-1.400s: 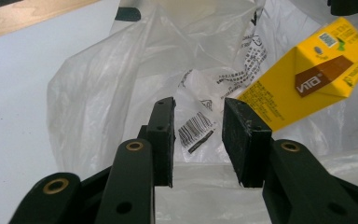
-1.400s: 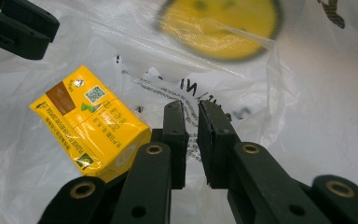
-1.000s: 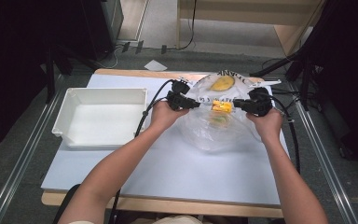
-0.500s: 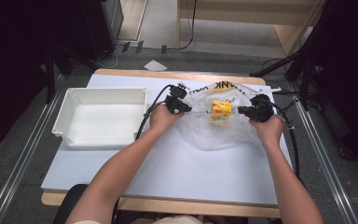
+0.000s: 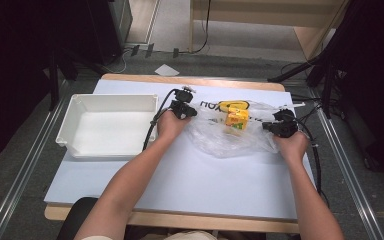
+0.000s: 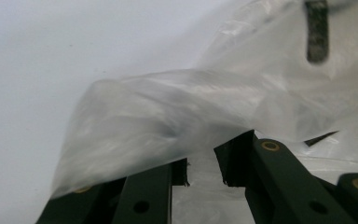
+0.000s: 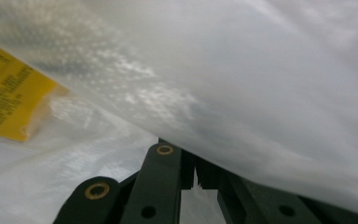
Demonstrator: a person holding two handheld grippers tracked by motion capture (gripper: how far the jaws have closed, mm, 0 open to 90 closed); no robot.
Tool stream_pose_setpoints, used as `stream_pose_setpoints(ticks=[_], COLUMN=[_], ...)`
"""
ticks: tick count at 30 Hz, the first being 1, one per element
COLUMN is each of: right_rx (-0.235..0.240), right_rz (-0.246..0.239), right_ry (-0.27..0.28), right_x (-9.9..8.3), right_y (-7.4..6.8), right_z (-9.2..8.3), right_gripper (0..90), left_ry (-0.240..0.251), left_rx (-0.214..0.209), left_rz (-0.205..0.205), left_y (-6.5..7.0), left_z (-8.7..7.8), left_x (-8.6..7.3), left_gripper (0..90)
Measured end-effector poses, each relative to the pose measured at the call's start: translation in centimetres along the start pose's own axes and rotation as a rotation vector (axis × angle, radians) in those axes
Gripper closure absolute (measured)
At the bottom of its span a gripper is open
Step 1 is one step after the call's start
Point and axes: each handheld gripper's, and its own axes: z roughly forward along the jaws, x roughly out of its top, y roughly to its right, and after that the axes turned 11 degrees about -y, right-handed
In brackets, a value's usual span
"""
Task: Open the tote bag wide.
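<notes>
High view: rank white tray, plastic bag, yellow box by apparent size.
1. white tray, though it sits about as far from the camera as the bag, so the lead looks real
2. plastic bag, crumpled, clearly smaller in outline
3. yellow box, smallest, inside the bag

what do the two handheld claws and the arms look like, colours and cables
Both the left claw and right claw are black, blocky units. Their black jaws carry brass-coloured rivets and round holes. A black cable trails from the left one, another loops behind the right. The forearms are bare, with no sleeves.
</notes>
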Motion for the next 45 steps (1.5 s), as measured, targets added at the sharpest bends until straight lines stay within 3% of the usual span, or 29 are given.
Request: stream_pose_setpoints(ticks=[9,14,15,24,31,37,45], right_rx=[-0.026,-0.043,-0.037,-0.055,-0.064,-0.067,-0.079], right_rz=[0.03,0.059,0.081,0.117,0.126,0.126,0.135], right_ry=[0.012,0.043,0.054,0.085,0.096,0.138,0.143], right_x=[-0.7,-1.7,-2.1,-3.6,-4.0,-4.6,-4.7], right_y=[1.2,2.4,3.0,4.3,4.3,4.4,4.5], right_z=[-0.3,-0.7,-0.9,-1.6,-1.6,-1.5,-1.5], right_gripper=[90.0,90.0,90.0,90.0,90.0,90.0,90.0], left_ry=[0.03,0.045,0.049,0.063,0.086,0.1,0.12], left_rx=[0.025,0.066,0.067,0.067,0.07,0.076,0.078], left_rz=[-0.056,-0.032,-0.036,-0.067,-0.079,-0.075,-0.076], left_y=[-1.0,-1.0,-1.0,-1.2,-1.3,-1.3,-1.4], left_z=[0.1,0.2,0.3,0.3,0.5,0.6,0.7], left_x=[0.0,0.0,0.0,-0.1,-0.2,-0.3,-0.4], left_gripper=[82.5,84.8,85.5,88.5,88.8,89.0,89.9])
